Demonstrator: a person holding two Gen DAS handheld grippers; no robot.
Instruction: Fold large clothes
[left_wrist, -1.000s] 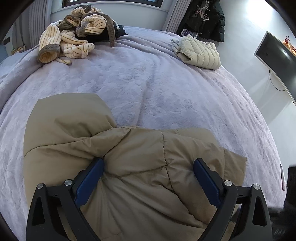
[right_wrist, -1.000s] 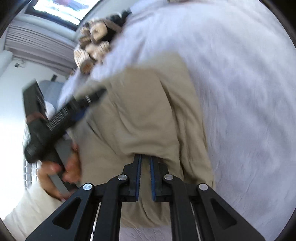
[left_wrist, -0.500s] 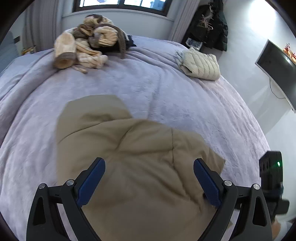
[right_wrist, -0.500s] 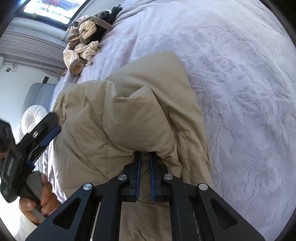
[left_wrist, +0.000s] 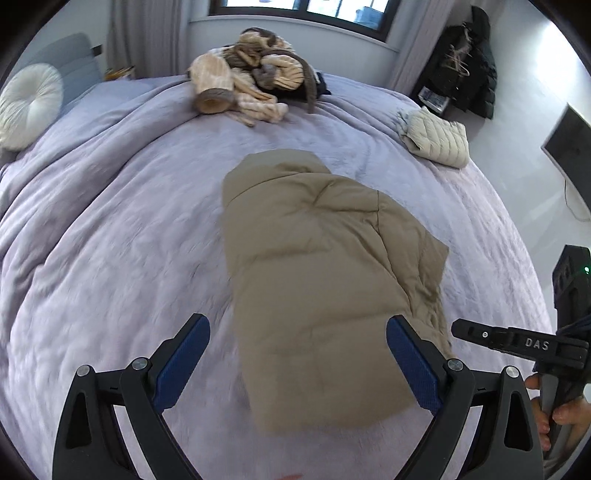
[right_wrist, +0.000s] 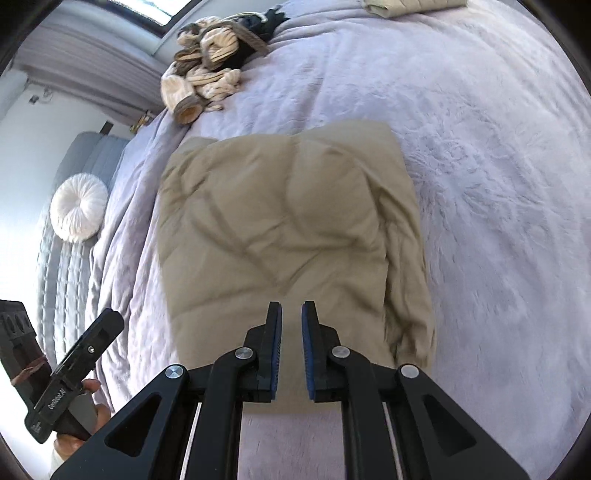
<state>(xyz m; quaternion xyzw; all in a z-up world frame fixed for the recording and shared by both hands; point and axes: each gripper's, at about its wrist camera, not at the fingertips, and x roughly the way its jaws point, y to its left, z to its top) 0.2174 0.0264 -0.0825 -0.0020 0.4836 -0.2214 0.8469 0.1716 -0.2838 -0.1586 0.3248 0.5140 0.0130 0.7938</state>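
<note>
Tan puffer jacket (left_wrist: 325, 280) lies folded into a rough rectangle in the middle of the bed (left_wrist: 110, 236), on the lilac blanket. Left gripper (left_wrist: 297, 363) hangs above its near end, jaws wide apart, nothing btwn them, not touching the fabric. Right gripper (right_wrist: 291, 347) also sits above the near edge; its jaws have just been opening, now a narrow gap, w/ nothing pinched, pads clear of the cloth. Heap of cream striped knitwear (left_wrist: 251, 88) lies well apart at 12 o'clock from the jacket; a folded quilted cream jacket (left_wrist: 437, 138) sits at about 2 o'clock near the bed's edge. Round white cushion (left_wrist: 29, 105) at 10 o'clock.
</note>
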